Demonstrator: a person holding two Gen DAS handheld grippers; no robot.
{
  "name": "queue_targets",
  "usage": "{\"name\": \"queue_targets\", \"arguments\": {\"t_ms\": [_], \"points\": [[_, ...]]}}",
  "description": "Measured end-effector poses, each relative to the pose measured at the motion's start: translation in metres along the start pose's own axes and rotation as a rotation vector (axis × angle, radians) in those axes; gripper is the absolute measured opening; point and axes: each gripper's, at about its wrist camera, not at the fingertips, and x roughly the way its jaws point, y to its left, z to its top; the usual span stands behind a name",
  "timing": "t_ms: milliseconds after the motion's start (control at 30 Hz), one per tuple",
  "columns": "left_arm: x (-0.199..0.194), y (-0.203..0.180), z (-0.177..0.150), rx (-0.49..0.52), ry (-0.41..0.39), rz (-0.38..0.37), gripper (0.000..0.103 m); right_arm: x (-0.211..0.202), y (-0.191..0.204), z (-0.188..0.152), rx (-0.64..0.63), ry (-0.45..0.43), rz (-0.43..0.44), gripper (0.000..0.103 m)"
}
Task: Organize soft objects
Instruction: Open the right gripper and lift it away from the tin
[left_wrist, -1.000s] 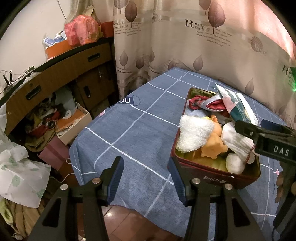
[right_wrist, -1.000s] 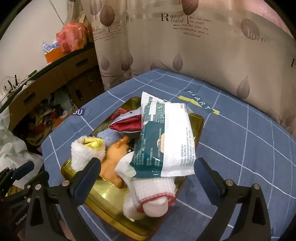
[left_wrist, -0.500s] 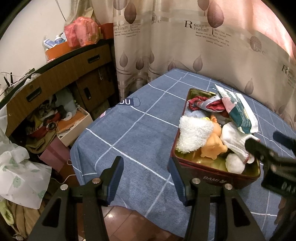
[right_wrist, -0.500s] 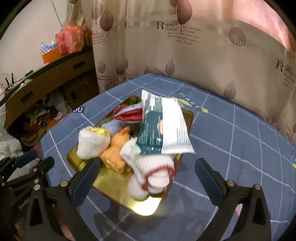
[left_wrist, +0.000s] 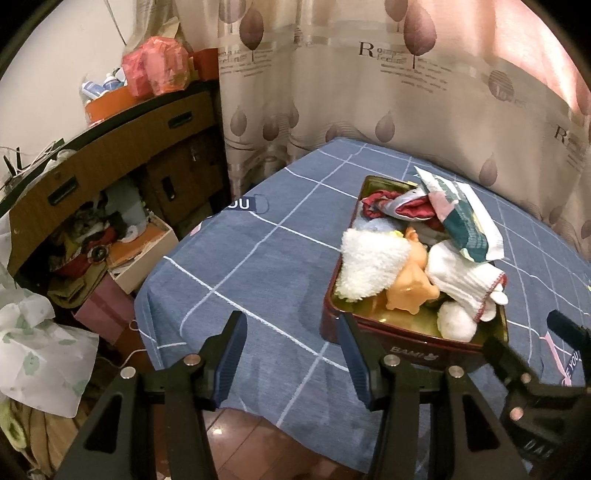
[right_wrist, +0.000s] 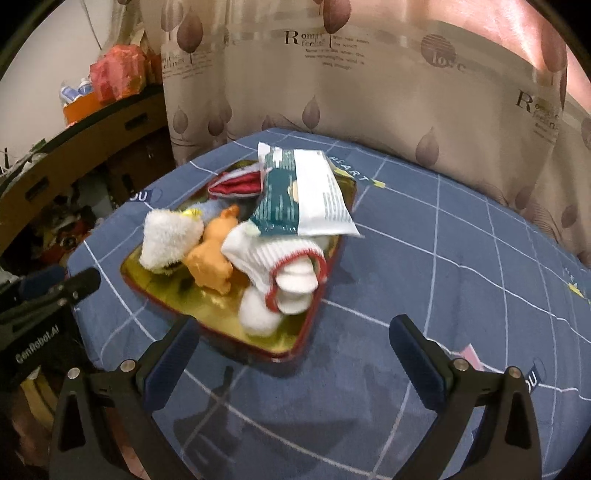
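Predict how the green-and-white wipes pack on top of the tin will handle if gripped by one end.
The wipes pack will probably sag: its wrapper already bends over the white sock. The glossy film looks slippery. It overhangs the tin, so a nudge may slide it off.

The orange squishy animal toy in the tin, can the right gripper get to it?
Probably yes. The right gripper is open and empty, and the orange squishy animal toy shows from above, though the fluffy white cloth and white red-trimmed sock crowd its sides.
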Motion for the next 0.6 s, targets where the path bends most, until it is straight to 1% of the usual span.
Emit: {"name": "queue_targets", "arguments": {"t_ms": [133,233,400,600], "points": [[-0.005,-0.006,-0.001,0.016,-0.017,-0.001,0.052,0.001,0.003,-0.009,0.002,0.022,-0.011,0.102],[-0.009,-0.014,-0.002,0.040,-0.036,-0.001,0.052,0.002,0.007,-0.013,0.003,0.041,0.008,0.102],[-0.013,-0.019,-0.003,0.047,-0.043,-0.021,0.052,-0.002,0.014,-0.013,-0.025,0.026,-0.002,0.102],[-0.013,-0.021,-0.004,0.050,-0.043,-0.023,0.052,0.000,0.016,-0.014,-0.027,0.040,0.009,0.102]]}}
